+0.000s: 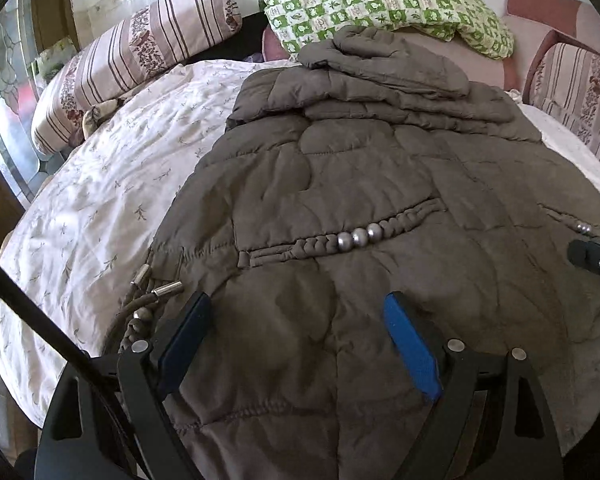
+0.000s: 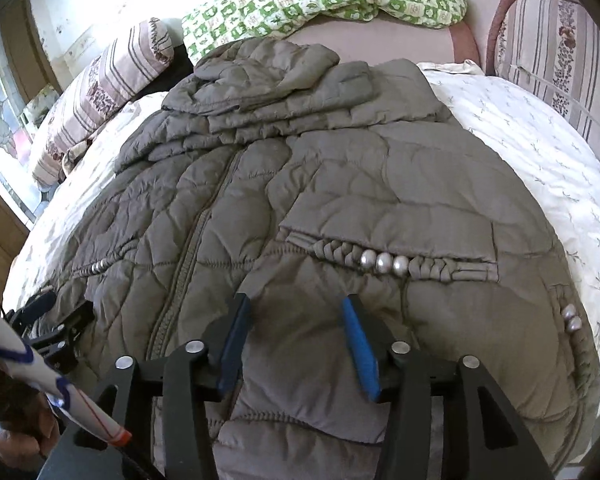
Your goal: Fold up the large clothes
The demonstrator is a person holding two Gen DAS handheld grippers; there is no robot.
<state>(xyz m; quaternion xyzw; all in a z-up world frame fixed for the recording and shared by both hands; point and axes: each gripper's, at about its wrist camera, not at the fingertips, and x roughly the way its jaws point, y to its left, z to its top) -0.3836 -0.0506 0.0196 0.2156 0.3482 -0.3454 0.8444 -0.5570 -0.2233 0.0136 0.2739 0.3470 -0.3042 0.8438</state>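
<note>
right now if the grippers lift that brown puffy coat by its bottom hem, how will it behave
The quilted coat will probably sag and drape rather than hold shape: its folded sleeves already slump in soft creases. It looks bulky yet likely light for its size, being puffy padding. The smooth shell may slip between the pads, and the loose drawcords would likely dangle.

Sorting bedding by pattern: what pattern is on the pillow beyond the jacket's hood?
A green-and-white checkered print, clearest on the pillow in the left wrist view.

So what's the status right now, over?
Left gripper open, right gripper open, both empty above the jacket. Jacket flat on the bed, sleeves folded in. Drawstring dangling by left gripper.
</note>
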